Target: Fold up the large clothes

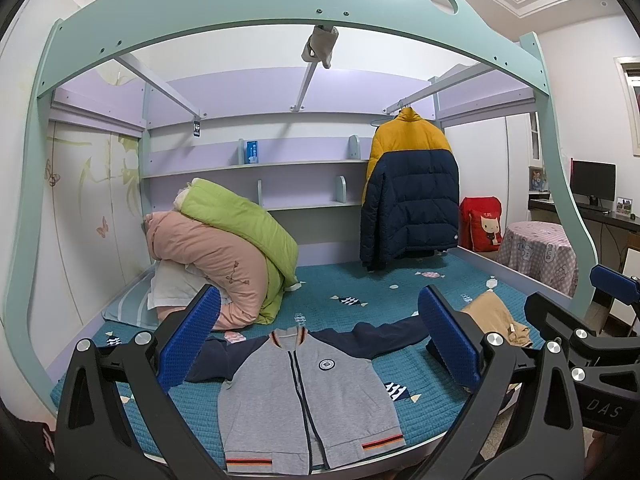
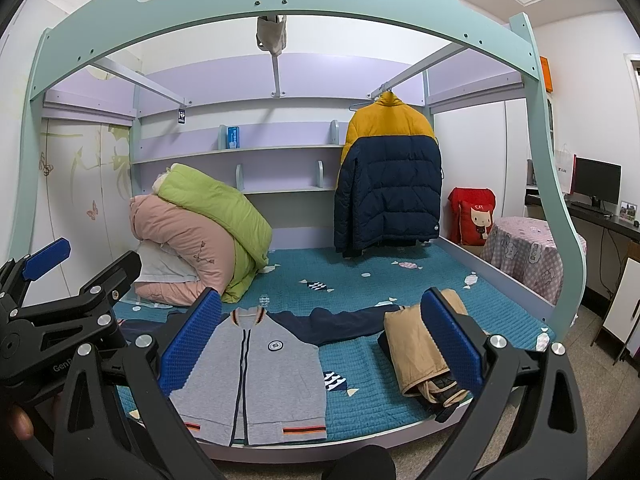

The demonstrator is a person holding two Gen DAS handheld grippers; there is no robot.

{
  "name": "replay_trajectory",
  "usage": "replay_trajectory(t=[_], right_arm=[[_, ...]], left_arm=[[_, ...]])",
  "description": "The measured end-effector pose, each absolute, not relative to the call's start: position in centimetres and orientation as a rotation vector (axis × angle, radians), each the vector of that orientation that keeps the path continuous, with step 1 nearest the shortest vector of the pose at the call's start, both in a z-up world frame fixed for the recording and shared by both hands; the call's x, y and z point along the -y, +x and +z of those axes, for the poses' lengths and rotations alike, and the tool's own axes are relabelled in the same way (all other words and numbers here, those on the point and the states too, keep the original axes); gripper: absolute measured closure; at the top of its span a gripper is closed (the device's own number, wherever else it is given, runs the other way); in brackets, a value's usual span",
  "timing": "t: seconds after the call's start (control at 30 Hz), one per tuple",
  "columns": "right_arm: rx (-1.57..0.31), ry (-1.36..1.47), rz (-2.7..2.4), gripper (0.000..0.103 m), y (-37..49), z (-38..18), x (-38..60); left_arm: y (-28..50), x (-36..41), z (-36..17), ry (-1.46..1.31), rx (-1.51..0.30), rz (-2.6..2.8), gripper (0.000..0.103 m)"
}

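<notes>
The left hand-held gripper (image 1: 318, 340) is held level, facing forward, its blue-padded fingers (image 1: 190, 338) spread wide with nothing between them. The right hand-held gripper (image 2: 320, 340) sits just beside it at the same height, jaws likewise wide apart and empty. Each shows at the edge of the other's view. A fingertip (image 2: 20, 424) shows at the right view's lower left edge.

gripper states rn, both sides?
Left gripper: open, empty, above the grey jacket.
Right gripper: open, empty, between the grey jacket and the tan garment.
</notes>
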State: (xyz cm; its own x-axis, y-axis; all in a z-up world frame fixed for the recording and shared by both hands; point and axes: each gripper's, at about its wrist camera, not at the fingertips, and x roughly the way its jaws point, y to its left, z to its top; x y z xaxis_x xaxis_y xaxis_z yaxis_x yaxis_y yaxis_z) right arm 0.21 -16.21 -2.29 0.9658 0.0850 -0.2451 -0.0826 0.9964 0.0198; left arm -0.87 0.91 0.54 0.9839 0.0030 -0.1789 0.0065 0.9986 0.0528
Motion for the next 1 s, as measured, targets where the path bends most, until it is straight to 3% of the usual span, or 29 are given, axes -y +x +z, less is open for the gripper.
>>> replay_trajectory(t=[1.0], right_arm=[[-0.26,0.004,0.083,0.007,0.59,-2.63,15.84]], left_arm=[[-0.29,-1.63,-0.25,0.047,-0.193,0.001,0.004]])
